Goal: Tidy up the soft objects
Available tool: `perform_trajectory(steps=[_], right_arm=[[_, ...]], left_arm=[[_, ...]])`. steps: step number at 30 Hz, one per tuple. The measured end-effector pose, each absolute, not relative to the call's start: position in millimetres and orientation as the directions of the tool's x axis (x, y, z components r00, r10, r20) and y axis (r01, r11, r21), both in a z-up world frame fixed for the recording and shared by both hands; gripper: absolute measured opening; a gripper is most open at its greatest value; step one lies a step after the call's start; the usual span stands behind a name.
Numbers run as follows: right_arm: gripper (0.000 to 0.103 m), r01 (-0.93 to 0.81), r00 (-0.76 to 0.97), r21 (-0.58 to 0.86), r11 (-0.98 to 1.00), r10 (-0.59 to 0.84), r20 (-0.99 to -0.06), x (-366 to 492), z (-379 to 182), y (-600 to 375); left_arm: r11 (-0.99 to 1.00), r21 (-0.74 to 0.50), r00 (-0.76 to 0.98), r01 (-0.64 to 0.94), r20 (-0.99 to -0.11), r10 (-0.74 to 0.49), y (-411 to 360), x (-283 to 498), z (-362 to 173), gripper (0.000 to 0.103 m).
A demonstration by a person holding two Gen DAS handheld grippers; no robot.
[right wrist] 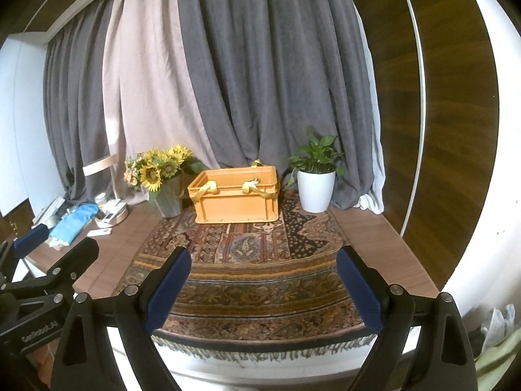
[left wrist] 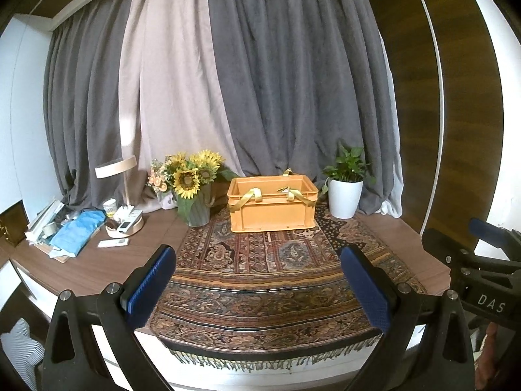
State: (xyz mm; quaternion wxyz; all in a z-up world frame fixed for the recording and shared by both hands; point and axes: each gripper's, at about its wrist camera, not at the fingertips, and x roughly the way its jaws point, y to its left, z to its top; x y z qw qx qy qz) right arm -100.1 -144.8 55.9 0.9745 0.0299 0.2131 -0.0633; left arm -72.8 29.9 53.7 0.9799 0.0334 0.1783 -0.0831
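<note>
Grey and beige curtains back a wooden desk (left wrist: 403,238) covered by a patterned, fringed rug (left wrist: 260,280).

Left wrist view: my left gripper (left wrist: 259,280) has its blue pads spread wide, nothing between them. An orange plastic crate (left wrist: 272,207) with yellow ribbon-like fabric straps (left wrist: 255,194) draped over its front wall sits dead ahead at the far end of the rug, well apart from the pads, long side facing me. It stands between a grey vase of sunflowers (left wrist: 192,184) and a white-potted green plant (left wrist: 345,190). My right gripper (left wrist: 482,260) pokes in at the right edge.

Right wrist view: right gripper (right wrist: 263,285) jaws wide apart, empty. Same crate (right wrist: 236,200) ahead, slightly left of centre, straps (right wrist: 208,189) hanging over the rim. Left gripper (right wrist: 55,244) sits low left.

I judge both hands about equally far from the crate; the left lines up straighter. Any reach goes forward across the rug.
</note>
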Motion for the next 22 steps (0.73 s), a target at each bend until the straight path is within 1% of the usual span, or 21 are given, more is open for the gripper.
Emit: perform_trajectory(steps=[22], right_arm=[[0.092,0.179,0.887,0.039,0.983,-0.145,-0.438,-104.4,50.5,-152.0]], left_arm=[[0.975,0.043,0.911,0.217,-0.367,-0.187,24.7,-73.0,48.8,0.103]])
